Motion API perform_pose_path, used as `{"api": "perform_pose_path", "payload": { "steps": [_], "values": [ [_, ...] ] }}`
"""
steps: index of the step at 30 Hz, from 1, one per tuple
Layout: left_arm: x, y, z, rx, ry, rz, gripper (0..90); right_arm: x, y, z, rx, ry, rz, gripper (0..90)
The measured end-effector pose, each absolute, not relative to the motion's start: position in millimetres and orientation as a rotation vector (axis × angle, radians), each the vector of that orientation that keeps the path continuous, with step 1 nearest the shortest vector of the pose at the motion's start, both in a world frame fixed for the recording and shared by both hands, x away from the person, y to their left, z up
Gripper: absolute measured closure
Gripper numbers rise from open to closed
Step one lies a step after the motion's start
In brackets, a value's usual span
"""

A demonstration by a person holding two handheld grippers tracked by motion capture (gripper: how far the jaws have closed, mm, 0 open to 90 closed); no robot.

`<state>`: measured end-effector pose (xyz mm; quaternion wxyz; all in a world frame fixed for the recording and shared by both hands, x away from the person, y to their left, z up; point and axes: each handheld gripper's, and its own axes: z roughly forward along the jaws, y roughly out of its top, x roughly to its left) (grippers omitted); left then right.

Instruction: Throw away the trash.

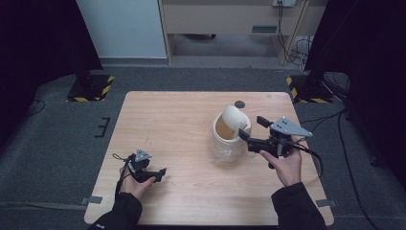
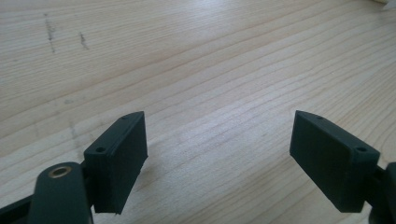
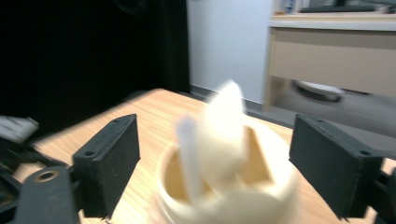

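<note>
A cream-coloured round bin (image 1: 229, 143) stands on the wooden table (image 1: 182, 120), right of centre. Its swing lid (image 1: 233, 118) is tilted up on edge, so the opening shows. My right gripper (image 1: 253, 130) hovers open just right of the bin, jaws pointing left toward the lid. In the right gripper view the bin (image 3: 229, 186) and its upright lid (image 3: 224, 126) are blurred between the spread jaws of that gripper (image 3: 215, 163). My left gripper (image 1: 154, 173) rests open near the table's front left, over bare wood (image 2: 210, 84).
A small dark disc (image 1: 239, 103) lies on the table behind the bin. Black stands with yellow-striped bases (image 1: 91, 86) flank the far corners. A cabinet (image 1: 230, 19) and cables (image 1: 297, 48) are beyond the table.
</note>
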<state>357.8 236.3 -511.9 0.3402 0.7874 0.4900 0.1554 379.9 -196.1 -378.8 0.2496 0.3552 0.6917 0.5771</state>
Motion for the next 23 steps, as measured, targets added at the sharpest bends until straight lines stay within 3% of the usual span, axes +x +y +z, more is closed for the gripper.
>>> {"api": "perform_pose_path", "payload": {
  "steps": [5,13,23],
  "values": [
    [358.4,241.3,-511.1,2.05,1.274,0.433,17.9,375.3,-223.1,-407.3,1.048,1.937,1.426,12.5],
    [362.0,248.3,-511.5,2.06,1.289,0.471,14.9,381.9,-267.5,-480.3,1.311,2.092,1.131,11.6],
    [367.9,257.6,-517.6,2.076,1.35,0.472,12.2,391.3,-289.7,-516.7,1.429,2.156,0.919,8.7]
  ]
}}
